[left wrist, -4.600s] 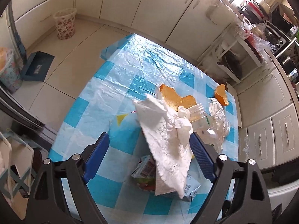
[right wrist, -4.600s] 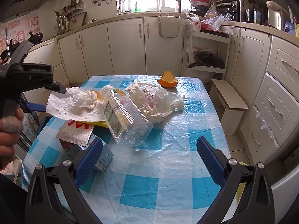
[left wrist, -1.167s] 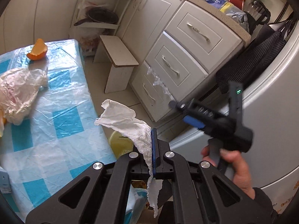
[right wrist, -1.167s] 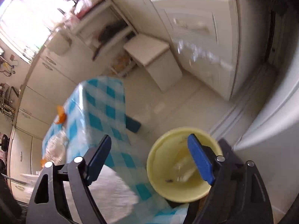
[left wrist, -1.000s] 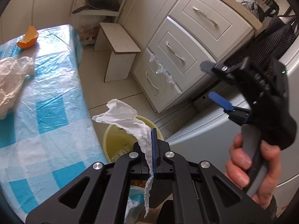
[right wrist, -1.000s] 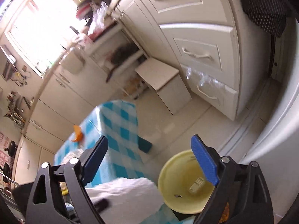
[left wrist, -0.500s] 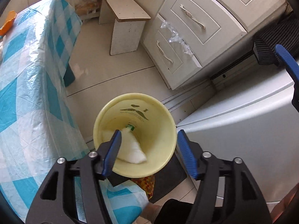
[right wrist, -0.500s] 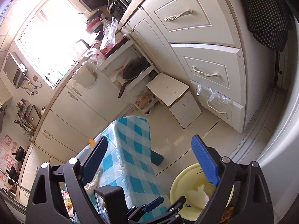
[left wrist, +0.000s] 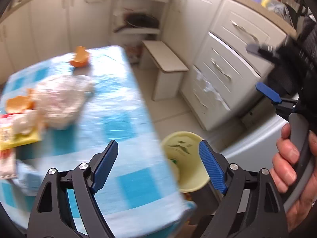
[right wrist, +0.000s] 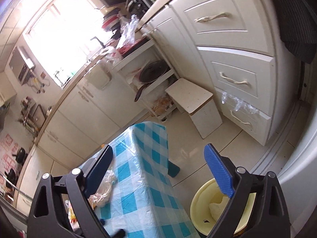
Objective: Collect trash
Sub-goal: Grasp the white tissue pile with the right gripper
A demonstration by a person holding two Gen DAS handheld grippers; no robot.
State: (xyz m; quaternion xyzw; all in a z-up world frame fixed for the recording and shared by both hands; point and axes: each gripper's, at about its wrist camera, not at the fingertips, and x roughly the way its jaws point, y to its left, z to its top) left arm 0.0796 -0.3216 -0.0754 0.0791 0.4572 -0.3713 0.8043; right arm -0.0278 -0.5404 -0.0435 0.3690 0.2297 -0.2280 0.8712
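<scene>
Since half a second ago my left gripper has swung up from above the yellow bin toward the surface; its view is motion-blurred. Left gripper: jaws wide, nothing between them. Right gripper: jaws wide, nothing between them, held by my right hand at the right edge of the left view. Yellow bin: on the floor just beside the surface's near corner, with the white paper tissue lying inside it. Surface: covered by a blue-and-white checked plastic cloth. Trash on it, as far as the blur allows: crumpled clear plastic bag; orange peel piece near the far edge; second orange peel piece at the left, touching the bag; yellow wrapper beside those; a further pale packet at the left edge, too blurred to identify. White step stool: on the floor, between the surface and the drawer cabinet.
</scene>
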